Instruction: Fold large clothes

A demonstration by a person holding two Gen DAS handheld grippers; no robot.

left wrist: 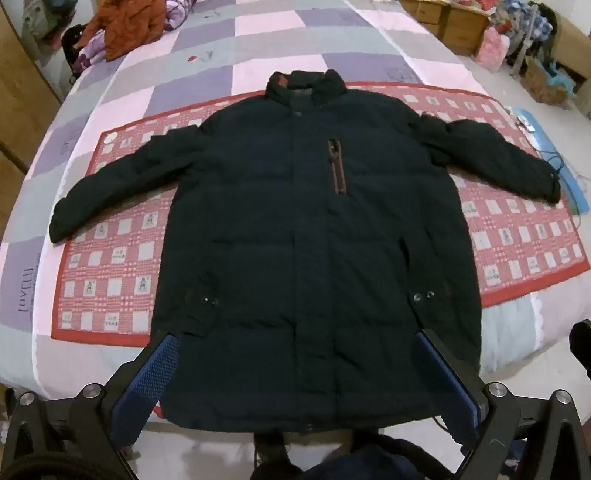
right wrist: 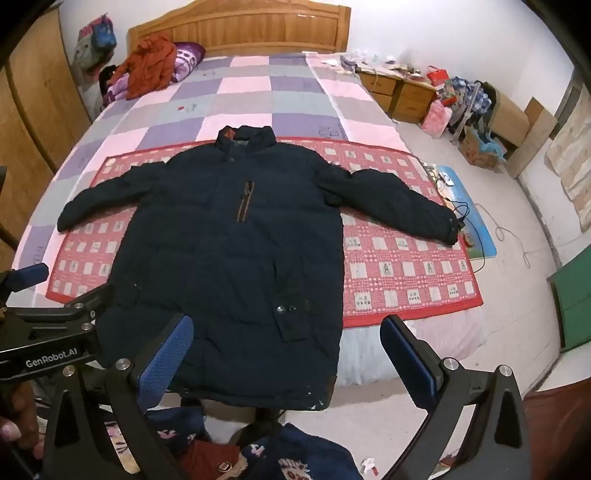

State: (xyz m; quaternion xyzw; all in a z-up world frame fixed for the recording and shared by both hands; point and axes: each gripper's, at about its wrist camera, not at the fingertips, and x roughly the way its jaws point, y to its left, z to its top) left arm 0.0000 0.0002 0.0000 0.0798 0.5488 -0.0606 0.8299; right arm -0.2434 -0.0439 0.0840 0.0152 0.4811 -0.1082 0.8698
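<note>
Right at the bottom of the left wrist view, the left gripper (left wrist: 295,384) hangs with its jaws spread as wide as they go, nothing between the blue pads, only the hem of the dark jacket (left wrist: 306,236) showing through the gap; over in the right wrist view the right gripper (right wrist: 288,362) is just as wide open and empty, its blue pads framing the jacket's lower right corner — and at the left edge of that frame the left gripper's black body shows too, a hand (right wrist: 18,424) wrapped round its handle at lower left. Moving up: the jacket lies flat, front side up and closed, across the middle of both frames, hem hanging just over the near edge of the bed (right wrist: 258,96), sleeves spread out to left and right, collar pointing away; under it lies a red patterned mat (left wrist: 517,240), and under that a purple, pink and grey checked bedspread (left wrist: 207,48). Further back — an orange garment (right wrist: 151,66) heaped at upper left near the wooden headboard (right wrist: 240,26); wooden drawers (right wrist: 395,92) at upper right beside the bed.
</note>
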